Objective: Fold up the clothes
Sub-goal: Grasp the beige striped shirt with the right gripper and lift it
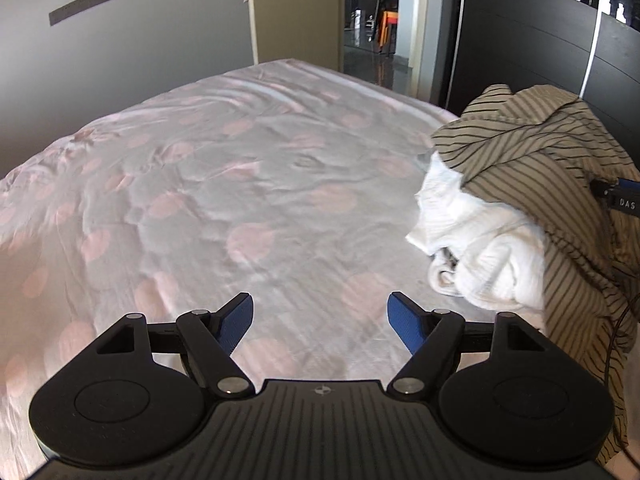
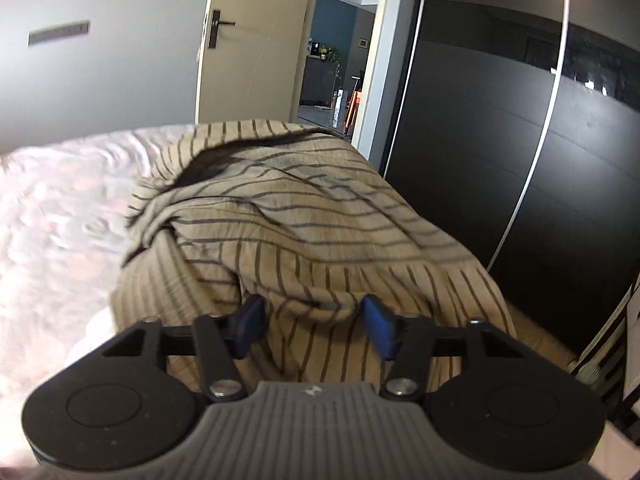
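- Left hand-held gripper (image 1: 320,320), black with two blue ribbed pads, hangs over the bed with its jaws spread wide and nothing between them.
- Right hand-held gripper (image 2: 312,324), of the same black build with two blue pads, has its jaws spread, and a fold of the beige shirt with thin dark stripes (image 2: 304,220) bulges into the gap; whether the pads press the cloth cannot be told.
- Two garments lie bunched at the right side of the bed: the striped shirt on top, soft and crumpled into a mound, and a white knitted garment (image 1: 480,248) beneath it, poking out toward the middle of the bed.
- In the left wrist view the striped shirt (image 1: 540,152) also drapes over part of the right tool, whose dark body shows at the frame's right edge.
- One bed with a pale grey and pink dotted cover (image 1: 200,180), rippled with shallow creases, spreads bare from the pile to its left edge and far edge, leaving broad open room on that side.
- One cream door (image 2: 248,48) stands open beyond the far end of the bed.
- One black glossy sliding wardrobe (image 2: 500,140) with thin white trim lines runs close along the right side of the bed, hemming in the pile's side.
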Demonstrator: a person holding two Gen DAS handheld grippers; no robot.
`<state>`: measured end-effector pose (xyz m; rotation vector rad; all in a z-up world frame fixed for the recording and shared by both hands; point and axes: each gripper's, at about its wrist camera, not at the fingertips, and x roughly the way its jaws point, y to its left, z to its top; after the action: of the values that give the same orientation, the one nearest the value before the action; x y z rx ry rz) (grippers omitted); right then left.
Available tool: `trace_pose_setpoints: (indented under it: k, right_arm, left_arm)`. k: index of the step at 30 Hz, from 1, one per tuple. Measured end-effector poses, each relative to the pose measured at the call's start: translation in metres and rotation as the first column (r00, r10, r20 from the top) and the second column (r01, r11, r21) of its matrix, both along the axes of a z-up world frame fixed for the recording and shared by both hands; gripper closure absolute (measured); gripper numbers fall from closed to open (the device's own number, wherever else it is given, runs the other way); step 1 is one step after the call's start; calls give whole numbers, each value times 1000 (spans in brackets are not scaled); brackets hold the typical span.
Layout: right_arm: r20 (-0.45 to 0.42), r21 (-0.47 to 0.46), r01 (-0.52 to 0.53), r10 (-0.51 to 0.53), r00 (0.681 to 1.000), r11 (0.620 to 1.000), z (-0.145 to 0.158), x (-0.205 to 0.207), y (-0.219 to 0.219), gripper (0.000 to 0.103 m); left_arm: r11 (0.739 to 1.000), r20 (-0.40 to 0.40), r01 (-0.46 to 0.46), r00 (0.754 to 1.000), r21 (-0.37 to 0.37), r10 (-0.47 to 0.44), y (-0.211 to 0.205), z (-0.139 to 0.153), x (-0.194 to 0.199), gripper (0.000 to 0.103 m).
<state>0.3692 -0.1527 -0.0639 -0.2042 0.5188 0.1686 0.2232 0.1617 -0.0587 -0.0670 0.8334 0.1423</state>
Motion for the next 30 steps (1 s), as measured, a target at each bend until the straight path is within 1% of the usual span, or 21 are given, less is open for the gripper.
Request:
trace_pose_setpoints:
  k: [1,3,4,10,13,16,18,21,25,30]
  right_arm:
    - [-4,-5,-3,3,1000,1000,1,4,2,74]
    - [-18,22,-8,9,1000,1000,6,7,3,90]
    - [-23,30,-11,11,1000,999,9,8,4,93]
    - [61,36,-91,88,994,995,39,-11,38,96]
    - [87,88,-170,162,983,982,57,-22,63,96]
    - [98,133,-260,249,964,956,70,-31,96,97]
    - [114,156,-323,307,945,934,76,-39,122,97]
    - [133,196,-421,401,906,886,85,-55,161,97]
    - [179,216,-562,533,827,799,107,-96,213,97]
    - [184,259,-676,651,736,690,114,-136,267,97]
  left_arm:
    - [1000,-9,-6,1000,-11,5,5,-2,0,31]
    - [999,-21,-17,1000,-35,17,14,-5,-2,31]
    - [999,-26,-25,999,-45,24,18,-6,-2,31]
    - [997,-34,-61,998,-46,60,36,-4,-9,35]
    - [996,-21,-72,997,-47,71,42,2,-16,36]
    - [995,-5,-85,996,-47,85,49,9,-27,39]
    - [993,12,-107,994,-42,108,59,16,-36,39]
    - [989,38,-146,988,-35,148,75,26,-51,39]
    - [977,71,-209,975,-28,211,101,41,-75,39]
    - [952,117,-305,946,-10,304,137,62,-113,39]
